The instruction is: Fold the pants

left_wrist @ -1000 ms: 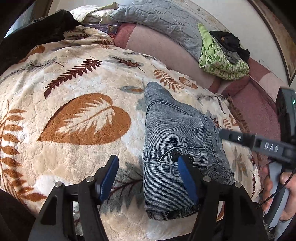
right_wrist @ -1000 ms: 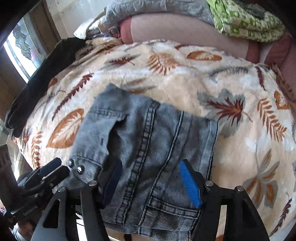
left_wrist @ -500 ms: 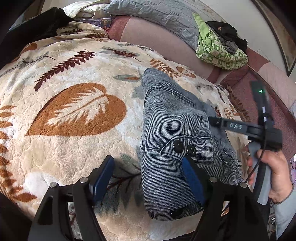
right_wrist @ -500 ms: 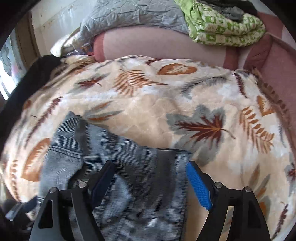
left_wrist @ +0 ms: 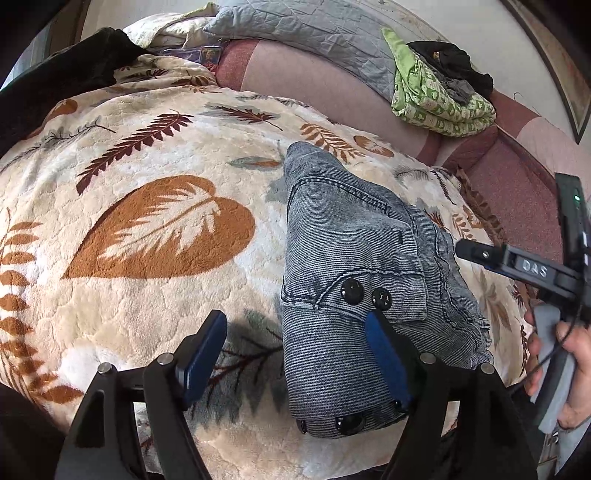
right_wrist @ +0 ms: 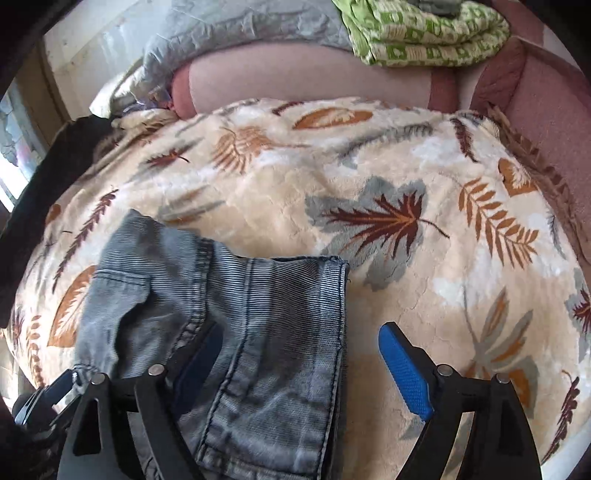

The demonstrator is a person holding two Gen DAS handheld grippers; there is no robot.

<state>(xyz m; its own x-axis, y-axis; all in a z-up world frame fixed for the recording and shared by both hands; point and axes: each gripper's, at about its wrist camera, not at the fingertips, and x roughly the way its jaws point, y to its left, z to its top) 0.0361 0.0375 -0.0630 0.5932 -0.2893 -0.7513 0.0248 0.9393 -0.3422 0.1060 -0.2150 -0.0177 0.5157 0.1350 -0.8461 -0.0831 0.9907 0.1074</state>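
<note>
Grey-blue denim pants (left_wrist: 354,280) lie folded into a compact bundle on a cream blanket with leaf prints (left_wrist: 147,229). My left gripper (left_wrist: 295,354) is open and empty, hovering over the bundle's near left edge, its right finger above the denim. The right gripper shows in the left wrist view (left_wrist: 517,266) at the bundle's right side, held by a hand. In the right wrist view, my right gripper (right_wrist: 299,365) is open and empty, straddling the right edge of the pants (right_wrist: 236,317).
A pink sofa back (left_wrist: 317,85) runs behind the blanket with a grey quilt (left_wrist: 306,33), a green patterned cloth (left_wrist: 436,99) and dark clothes (left_wrist: 450,62) on it. A black garment (left_wrist: 55,88) lies at far left.
My right gripper has shifted rightward off the middle of the pants to their right edge. My left gripper stayed near the bundle's near end. Both stay open.
</note>
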